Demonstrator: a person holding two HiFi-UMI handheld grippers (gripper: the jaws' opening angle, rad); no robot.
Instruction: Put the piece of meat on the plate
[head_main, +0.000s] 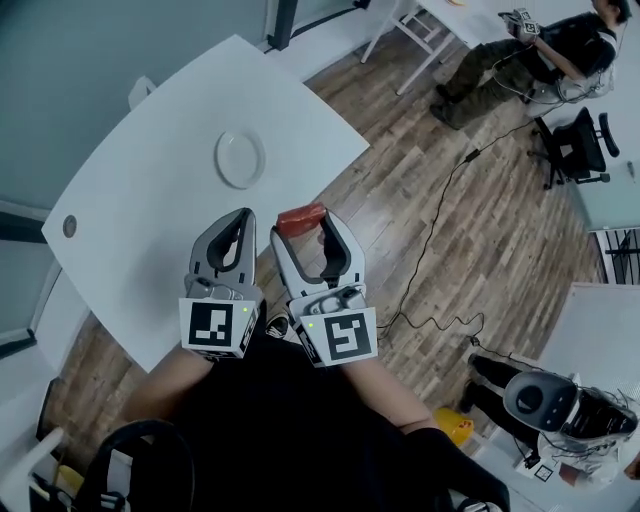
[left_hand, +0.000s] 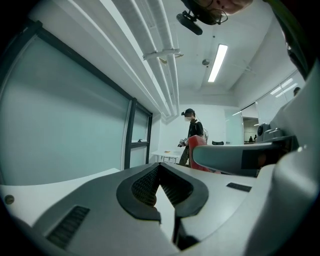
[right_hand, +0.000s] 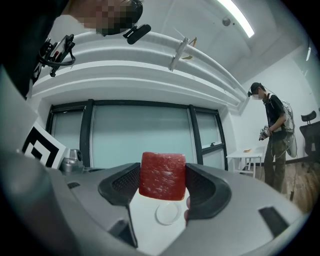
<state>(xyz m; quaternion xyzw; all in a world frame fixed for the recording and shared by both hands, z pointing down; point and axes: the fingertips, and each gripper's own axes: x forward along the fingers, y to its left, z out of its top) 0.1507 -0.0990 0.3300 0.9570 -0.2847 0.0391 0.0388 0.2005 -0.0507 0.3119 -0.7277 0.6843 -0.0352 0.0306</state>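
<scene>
A red slab of meat (head_main: 301, 218) (right_hand: 162, 175) is clamped between the jaws of my right gripper (head_main: 305, 224) (right_hand: 161, 184), held in the air above the table's near edge. The small white plate (head_main: 240, 159) (right_hand: 167, 213) lies on the white table (head_main: 150, 200), farther ahead and to the left of the meat. My left gripper (head_main: 242, 228) (left_hand: 159, 186) hovers beside the right one with its jaws closed together and nothing between them.
A dark round spot (head_main: 69, 226) marks the table's left part. A black cable (head_main: 435, 220) runs across the wooden floor at right. A person (head_main: 520, 55) sits at the far right by an office chair (head_main: 575, 145). Another person (right_hand: 274, 140) stands by a white table.
</scene>
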